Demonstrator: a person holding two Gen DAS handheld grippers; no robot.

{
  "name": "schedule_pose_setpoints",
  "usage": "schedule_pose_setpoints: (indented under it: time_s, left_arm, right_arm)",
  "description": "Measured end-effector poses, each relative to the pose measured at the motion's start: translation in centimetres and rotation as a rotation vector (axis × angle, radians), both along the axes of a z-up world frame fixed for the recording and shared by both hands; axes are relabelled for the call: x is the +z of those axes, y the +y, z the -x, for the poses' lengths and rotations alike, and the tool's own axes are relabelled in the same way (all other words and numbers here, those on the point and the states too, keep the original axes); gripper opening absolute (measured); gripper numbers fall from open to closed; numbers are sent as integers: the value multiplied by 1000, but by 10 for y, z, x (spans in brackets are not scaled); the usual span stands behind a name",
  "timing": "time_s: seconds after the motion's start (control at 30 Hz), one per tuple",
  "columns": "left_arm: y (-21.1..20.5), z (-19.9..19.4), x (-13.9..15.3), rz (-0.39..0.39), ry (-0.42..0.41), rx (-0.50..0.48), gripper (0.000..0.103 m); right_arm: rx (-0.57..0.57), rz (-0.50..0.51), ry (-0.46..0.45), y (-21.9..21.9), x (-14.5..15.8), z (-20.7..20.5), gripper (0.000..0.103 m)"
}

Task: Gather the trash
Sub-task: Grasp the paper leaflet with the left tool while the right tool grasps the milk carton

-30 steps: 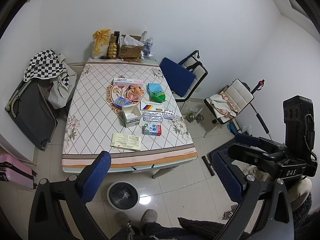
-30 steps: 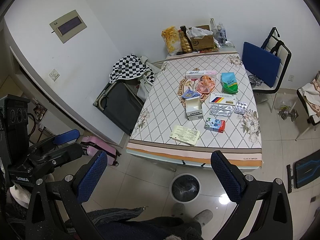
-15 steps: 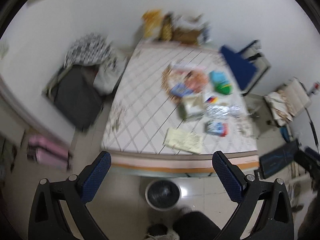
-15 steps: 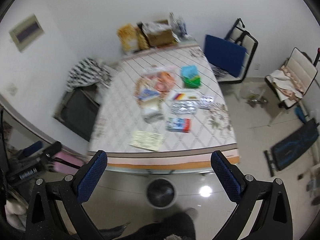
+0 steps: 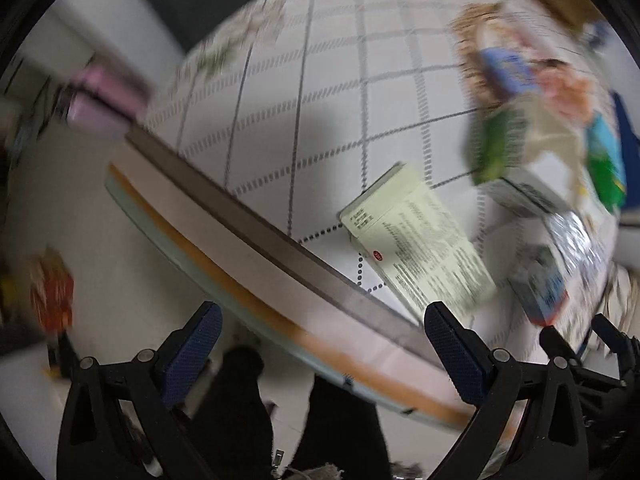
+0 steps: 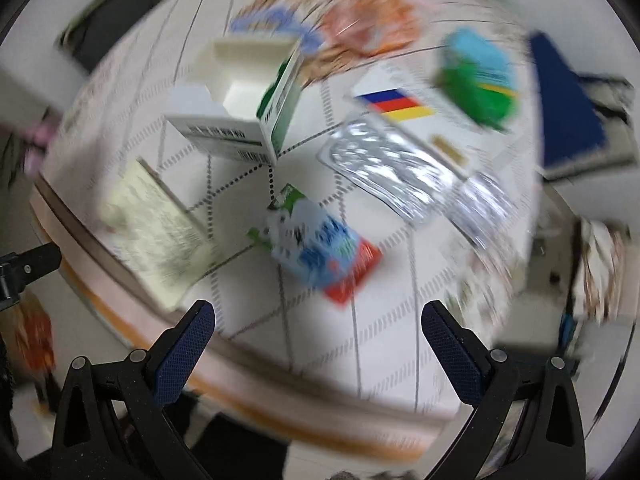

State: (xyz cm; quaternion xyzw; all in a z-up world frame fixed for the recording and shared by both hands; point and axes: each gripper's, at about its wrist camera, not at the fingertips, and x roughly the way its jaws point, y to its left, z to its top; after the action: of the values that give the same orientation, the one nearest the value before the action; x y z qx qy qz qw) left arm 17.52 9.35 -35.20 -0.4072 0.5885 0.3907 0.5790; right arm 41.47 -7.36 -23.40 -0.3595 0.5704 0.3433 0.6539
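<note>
While both tools hang over the near edge of the table, each one has its fingers spread wide and carries nothing. The left gripper points at the pale yellow leaflet, which lies flat just inside the edge. The right gripper points at the small blue and red packet, in front of the open white box and beside the silver blister sheets. More coloured wrappers lie further back, blurred.

To do this step well, I think each tool should slow down first, because both views are smeared by motion. The leaflet is thin and flat, so one finger should slide under its edge, or push it a little over the table border before closing. The packet is thicker and should be easier to pinch across its short side.

One second ago both tools were high and far away, with the whole table and the bin on the floor in view; now they are low and close.
</note>
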Motion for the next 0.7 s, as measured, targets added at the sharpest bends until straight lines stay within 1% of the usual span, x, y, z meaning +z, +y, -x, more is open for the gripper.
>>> schedule_pose_setpoints:
  time_s: [0.07, 0.13, 0.2, 0.23, 0.27, 0.33, 0.4, 0.43, 0.5, 0.53, 0.57, 0.6, 0.63, 0.67, 0.7]
  left_arm:
    - [2, -1, -12, 28, 15, 59, 103]
    - [1, -3, -19, 57, 14, 111, 102]
    - [0, -6, -23, 93, -6, 160, 101]
    - [-1, -9, -24, 111, -18, 175, 100]
    - [-1, -13, -25, 127, -29, 187, 100]
    - [-1, -23, -29, 151, -52, 211, 100]
    - [-1, -34, -31, 174, -66, 237, 100]
    - [-2, -40, -34, 185, -65, 250, 100]
    - [-4, -48, -41, 207, -43, 273, 100]
    - [-6, -54, -42, 216, -32, 281, 100]
    - [-8, -55, -43, 220, -23, 293, 99]
    - [-10, -55, -43, 217, -15, 298, 90]
    - [-12, -58, -43, 204, -9, 289, 87]
    - [-15, -61, -40, 188, 2, 263, 84]
    - [-14, -68, -42, 185, 2, 241, 82]
  right_arm:
    - [105, 50, 9, 20, -32, -8, 103]
    - [175, 82, 20, 30, -53, -9, 103]
    - [197, 104, 50, 33, -65, -10, 90]
    - [176, 110, 67, 32, -71, -14, 76]
    - [138, 102, 91, 29, -72, -19, 74]
    - [-22, 60, 161, 15, -73, -40, 72]
    - [-212, 34, 224, -5, -75, -62, 69]
    - [-278, 21, 235, -14, -76, -69, 69]
    - [-366, 2, 244, -29, -79, -78, 69]
    - [-398, -24, 257, -35, -80, -81, 69]
    - [-408, -41, 268, -38, -81, -82, 71]
    - [-395, -41, 275, -38, -82, -82, 75]
    - [-369, -32, 275, -37, -84, -82, 82]
    - [-354, -34, 270, -39, -86, -81, 85]
    - [-336, -43, 270, -39, -85, -82, 85]
